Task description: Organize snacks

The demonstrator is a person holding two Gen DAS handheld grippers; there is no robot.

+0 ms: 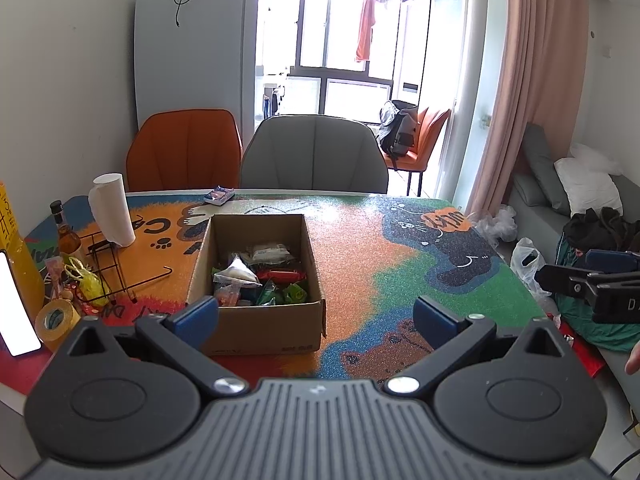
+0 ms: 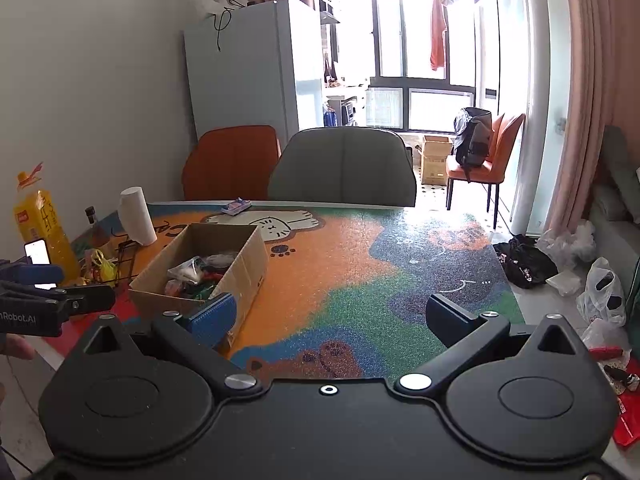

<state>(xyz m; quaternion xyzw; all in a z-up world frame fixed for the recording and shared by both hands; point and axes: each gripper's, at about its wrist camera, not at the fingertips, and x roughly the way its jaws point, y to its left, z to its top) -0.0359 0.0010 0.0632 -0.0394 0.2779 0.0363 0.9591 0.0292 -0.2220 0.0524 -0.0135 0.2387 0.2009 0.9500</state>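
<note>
Snacks [image 1: 260,276] lay heaped in cardboard box [image 1: 256,322]; one packet [image 1: 219,195] sat apart (far edge); left gripper [image 1: 316,316] and right gripper [image 2: 328,312] gaped, empty.

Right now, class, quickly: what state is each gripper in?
Left gripper: open, holding nothing.
Right gripper: open, holding nothing.
</note>
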